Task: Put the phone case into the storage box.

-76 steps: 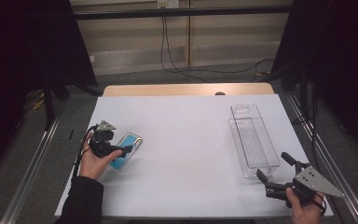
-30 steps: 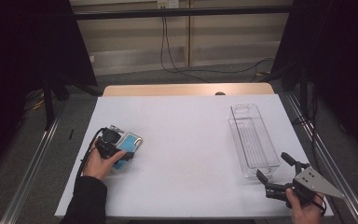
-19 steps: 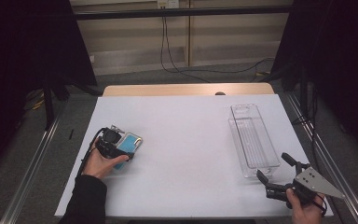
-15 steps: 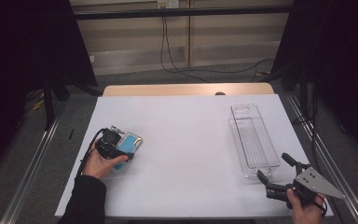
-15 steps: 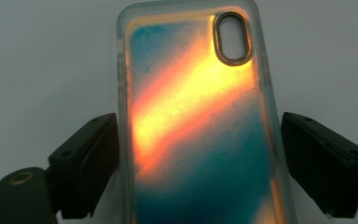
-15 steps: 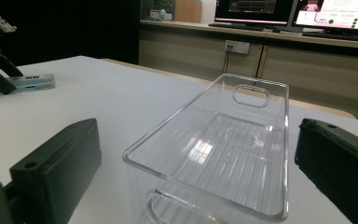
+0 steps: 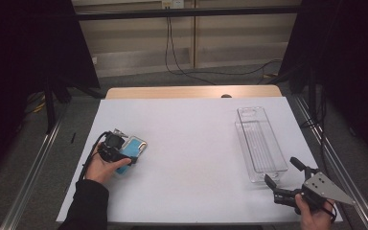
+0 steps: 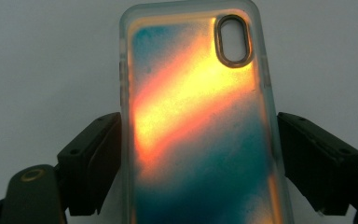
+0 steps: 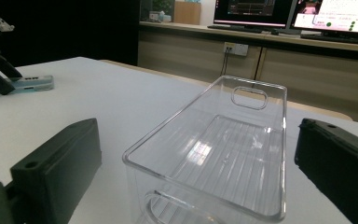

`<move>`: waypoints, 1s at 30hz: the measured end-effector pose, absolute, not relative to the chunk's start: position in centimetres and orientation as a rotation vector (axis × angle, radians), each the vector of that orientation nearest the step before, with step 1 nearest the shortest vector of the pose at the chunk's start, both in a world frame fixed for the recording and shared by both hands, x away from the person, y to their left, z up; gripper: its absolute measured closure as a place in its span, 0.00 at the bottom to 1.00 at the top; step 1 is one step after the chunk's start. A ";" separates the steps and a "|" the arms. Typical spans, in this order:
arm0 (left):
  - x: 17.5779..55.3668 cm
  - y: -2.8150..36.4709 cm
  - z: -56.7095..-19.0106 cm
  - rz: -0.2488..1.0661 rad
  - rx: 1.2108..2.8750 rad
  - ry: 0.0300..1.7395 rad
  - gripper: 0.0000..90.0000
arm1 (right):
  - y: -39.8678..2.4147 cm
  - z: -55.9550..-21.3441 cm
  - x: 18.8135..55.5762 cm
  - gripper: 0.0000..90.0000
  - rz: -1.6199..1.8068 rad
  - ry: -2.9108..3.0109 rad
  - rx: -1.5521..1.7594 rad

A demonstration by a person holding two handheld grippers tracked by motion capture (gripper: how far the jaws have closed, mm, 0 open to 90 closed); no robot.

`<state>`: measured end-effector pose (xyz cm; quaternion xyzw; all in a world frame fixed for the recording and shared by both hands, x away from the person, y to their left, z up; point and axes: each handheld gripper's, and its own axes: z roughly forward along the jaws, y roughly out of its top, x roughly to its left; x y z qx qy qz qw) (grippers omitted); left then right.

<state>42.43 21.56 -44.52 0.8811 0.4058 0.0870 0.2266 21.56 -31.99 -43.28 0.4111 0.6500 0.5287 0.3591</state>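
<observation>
A phone case with a teal and orange back lies flat at the left of the white table. My left gripper reaches over it from the near side. In the left gripper view the case runs up between the two black jaws, which press against its long edges; my left gripper is shut on it. At the near right corner my right gripper stands open, just short of the near end of a clear plastic bin. The right gripper view has this bin, with nothing in it, between the spread jaws.
The bin stands lengthwise along the table's right side. Far left in the right gripper view lies the phone case. A wooden strip borders the table's far edge, and metal rails flank the table.
The left gripper has slid forward over the phone case, which now sits between its jaws. The right gripper and the bin have stayed put.
</observation>
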 end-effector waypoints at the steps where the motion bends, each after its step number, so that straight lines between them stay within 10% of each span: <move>1: 42.4 21.6 -44.5 0.241 2.422 1.120 0.19 | -32.0 -43.3 21.6 0.00 1.364 1.678 1.059; 30: 41.4 22.6 -43.5 0.301 2.283 1.169 0.19 | -31.9 -43.3 21.6 0.00 1.364 1.678 1.057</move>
